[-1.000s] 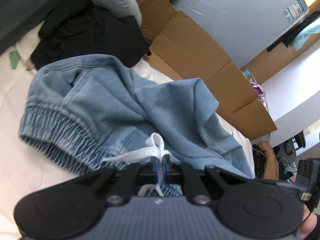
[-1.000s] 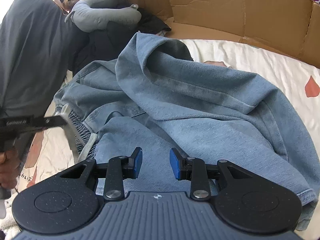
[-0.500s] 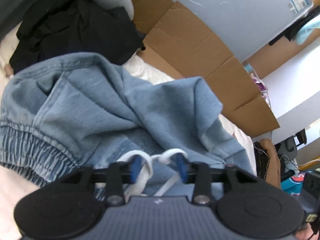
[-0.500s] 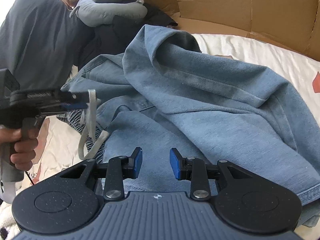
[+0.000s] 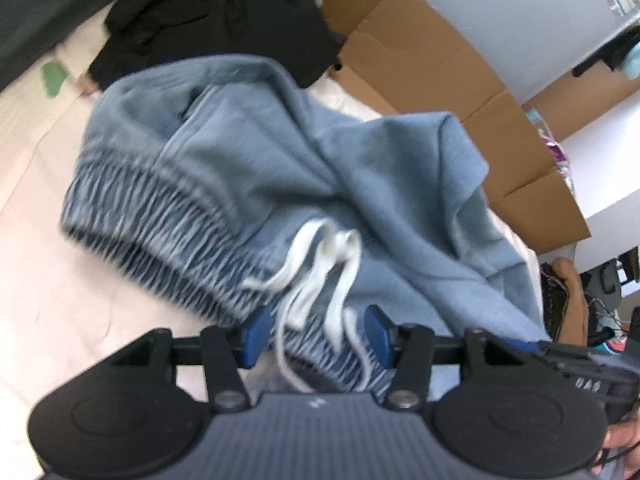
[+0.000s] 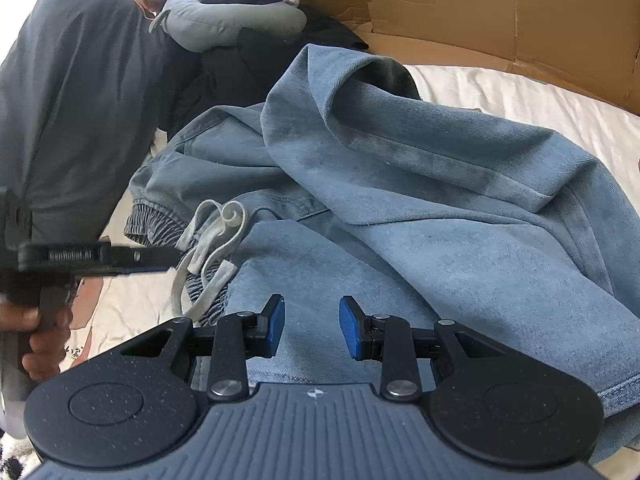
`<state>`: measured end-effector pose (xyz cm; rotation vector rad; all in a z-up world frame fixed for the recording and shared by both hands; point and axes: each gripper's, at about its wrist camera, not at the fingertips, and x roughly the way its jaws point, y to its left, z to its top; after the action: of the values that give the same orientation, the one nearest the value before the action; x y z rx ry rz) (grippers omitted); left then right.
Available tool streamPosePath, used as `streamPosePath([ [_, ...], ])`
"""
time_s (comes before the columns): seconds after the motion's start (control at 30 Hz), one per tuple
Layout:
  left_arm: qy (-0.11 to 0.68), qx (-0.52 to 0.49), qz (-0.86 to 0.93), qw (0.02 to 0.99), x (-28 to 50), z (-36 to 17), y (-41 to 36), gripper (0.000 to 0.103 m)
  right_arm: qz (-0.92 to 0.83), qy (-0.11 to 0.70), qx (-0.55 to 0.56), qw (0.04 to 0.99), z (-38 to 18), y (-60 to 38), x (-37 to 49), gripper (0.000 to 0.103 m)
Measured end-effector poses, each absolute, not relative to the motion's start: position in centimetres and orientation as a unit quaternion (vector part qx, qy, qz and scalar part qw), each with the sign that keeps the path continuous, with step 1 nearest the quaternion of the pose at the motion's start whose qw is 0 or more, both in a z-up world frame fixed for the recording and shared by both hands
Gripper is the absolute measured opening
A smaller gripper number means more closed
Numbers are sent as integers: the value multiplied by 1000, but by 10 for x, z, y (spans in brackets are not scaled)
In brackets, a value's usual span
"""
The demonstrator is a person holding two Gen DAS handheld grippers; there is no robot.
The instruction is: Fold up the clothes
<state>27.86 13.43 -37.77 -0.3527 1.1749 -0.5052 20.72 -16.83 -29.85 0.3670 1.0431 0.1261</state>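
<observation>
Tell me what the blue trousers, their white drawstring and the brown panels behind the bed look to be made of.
Blue trousers: soft washed denim or cotton twill by the look, matte, with a fine diagonal weave and a gathered elastic waistband.
White drawstring: flat woven cotton tape, probably; limp, matte, curling at its end.
Brown panels: corrugated cardboard, dull brown, creased, with folded flaps and raw cut edges.

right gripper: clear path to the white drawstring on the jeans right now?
Probably yes. The right gripper has open, empty jaws over the jeans; the white drawstring lies exposed on the waistband to its left. The left gripper, jaws just opened, hovers beside the cord and could crowd the approach.
</observation>
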Motion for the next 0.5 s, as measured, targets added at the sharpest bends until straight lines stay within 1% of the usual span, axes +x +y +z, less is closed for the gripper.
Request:
streamPosePath([
  [0.03, 550, -166, -231, 785, 276, -382, 136, 65, 60, 496, 173, 849, -299, -168, 207, 37],
  [0.1, 560, -172, -224, 779, 270, -392, 137, 65, 59, 498, 170, 849, -298, -168, 207, 37],
  [0.17, 569, -191, -226, 767, 264, -401, 138, 60, 59, 499, 166, 848, -297, -167, 206, 37],
  [0.2, 573, -202, -228, 761, 262, -405, 139, 47, 59, 499, 163, 849, -295, -166, 206, 37],
  [0.23, 576, -212, -231, 755, 260, -408, 139, 30, 60, 498, 159, 850, -293, -166, 205, 37],
  [0.27, 576, -217, -236, 752, 258, -409, 138, 22, 60, 497, 155, 852, -290, -165, 205, 37],
  [0.3, 570, -214, -240, 756, 257, -406, 137, 7, 60, 497, 152, 852, -288, -166, 204, 37],
  [0.33, 563, -207, -243, 762, 255, -401, 135, 4, 59, 498, 151, 852, -287, -166, 204, 37],
  [0.5, 525, -218, -255, 782, 257, -376, 137, 2, 60, 505, 142, 849, -280, -164, 201, 37],
])
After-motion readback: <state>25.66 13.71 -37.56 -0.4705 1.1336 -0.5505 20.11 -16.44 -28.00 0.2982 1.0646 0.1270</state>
